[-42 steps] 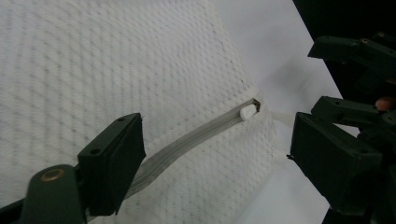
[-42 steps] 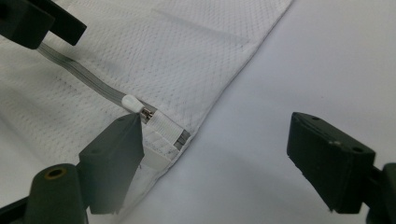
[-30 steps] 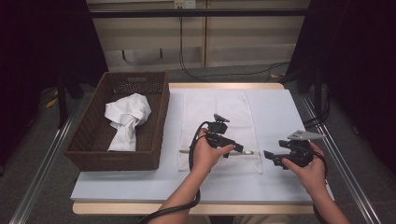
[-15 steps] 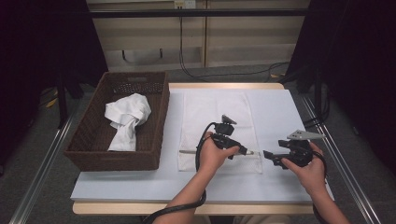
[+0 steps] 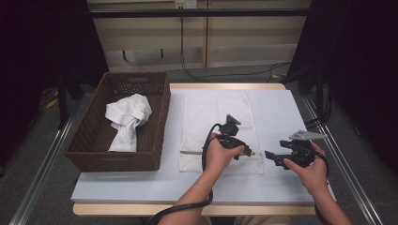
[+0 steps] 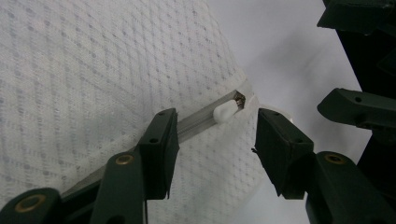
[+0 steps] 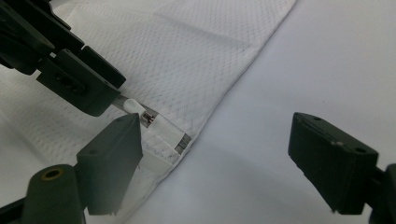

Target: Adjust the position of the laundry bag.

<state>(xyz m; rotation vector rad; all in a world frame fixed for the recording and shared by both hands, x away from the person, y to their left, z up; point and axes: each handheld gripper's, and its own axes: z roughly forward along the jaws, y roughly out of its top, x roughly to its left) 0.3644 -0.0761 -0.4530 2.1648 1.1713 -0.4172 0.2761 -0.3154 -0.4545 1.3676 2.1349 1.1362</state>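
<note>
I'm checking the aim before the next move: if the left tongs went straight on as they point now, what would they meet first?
Probably the white zipper pull at the corner of the mesh bag; it lies just ahead of the open left tongs. Depth is hard to judge.

A white mesh laundry bag (image 5: 218, 129) lies flat on the desk, its long sides running from twelve to six o'clock, just beside the basket at its nine o'clock. Its zipper (image 6: 205, 120) runs along the near edge. The small white pull tab (image 6: 225, 111) sits at the bag's five o'clock corner.
</note>
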